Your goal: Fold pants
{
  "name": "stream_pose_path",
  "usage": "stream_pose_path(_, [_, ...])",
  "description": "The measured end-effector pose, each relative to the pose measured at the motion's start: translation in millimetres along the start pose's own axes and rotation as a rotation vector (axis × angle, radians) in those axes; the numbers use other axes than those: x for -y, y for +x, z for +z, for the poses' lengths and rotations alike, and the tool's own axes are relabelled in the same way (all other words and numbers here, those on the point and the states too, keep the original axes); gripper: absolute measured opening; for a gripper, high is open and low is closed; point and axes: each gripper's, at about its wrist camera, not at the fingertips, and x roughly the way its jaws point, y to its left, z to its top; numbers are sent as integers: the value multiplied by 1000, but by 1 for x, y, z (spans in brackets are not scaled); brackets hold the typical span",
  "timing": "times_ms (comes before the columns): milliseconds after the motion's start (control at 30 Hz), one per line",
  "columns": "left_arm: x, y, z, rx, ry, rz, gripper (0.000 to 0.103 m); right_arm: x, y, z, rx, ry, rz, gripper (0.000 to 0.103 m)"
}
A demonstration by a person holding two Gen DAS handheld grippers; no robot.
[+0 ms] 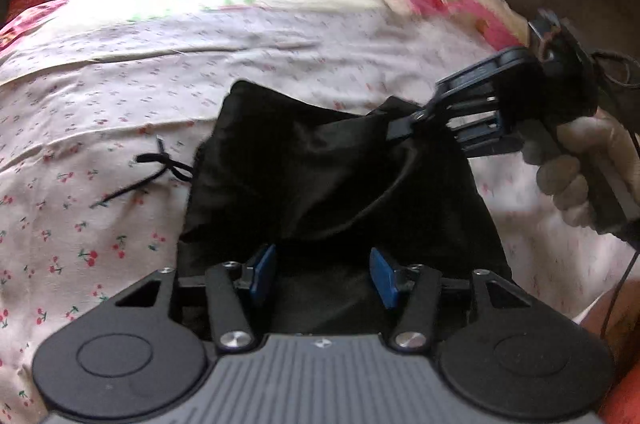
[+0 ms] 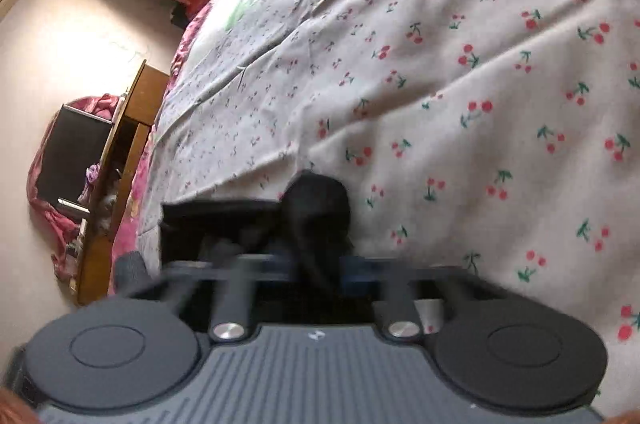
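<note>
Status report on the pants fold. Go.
Left gripper open over black pants. Right gripper shut on pants edge. Drawstring trailing onto cherry-print sheet. Nothing in the way.

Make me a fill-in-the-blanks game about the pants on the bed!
1. The pants are the colour ____.
2. The bed sheet is printed with little red ____.
3. The right gripper is shut on a fold of the ____.
4. The left gripper has its blue-padded fingers ____, with the pants lying between them.

Missing words: black; cherries; pants; open
</note>
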Motion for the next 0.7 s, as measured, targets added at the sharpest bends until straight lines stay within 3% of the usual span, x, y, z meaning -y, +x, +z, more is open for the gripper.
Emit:
stream_pose_path(100, [-11,-4,-4,49,-54,26,66,10,-19,19,86,21,8,14])
stream_pose_path(233, [-14,7,-6,15,-119,17,66,14,1,21,33,-39,-128,15])
stream_pose_path(400, [-14,-6,0,32,-131,26,67,-4,-22,27,119,-101,-149,25])
stream_pose_path(467, [-20,-10,-2,42,-175,37,68,-19,-39,13,168,-190,-214,31])
stream_pose_path(567, [-22,-10,-5,70,-224,60,68,-46,-50,-30,194,-364,-245,31])
stream_pose_path(633, [-15,-6,-7,61,-211,105,69,-52,-36,-51,143,-421,-229,30])
stream_pose_path(667, [-12,-2,-8,37,-194,126,69,-47,-27,-61,99,-432,-231,34])
stream_pose_path(700, [-9,0,-7,15,-168,143,70,-41,-12,-67,59,-422,-275,36])
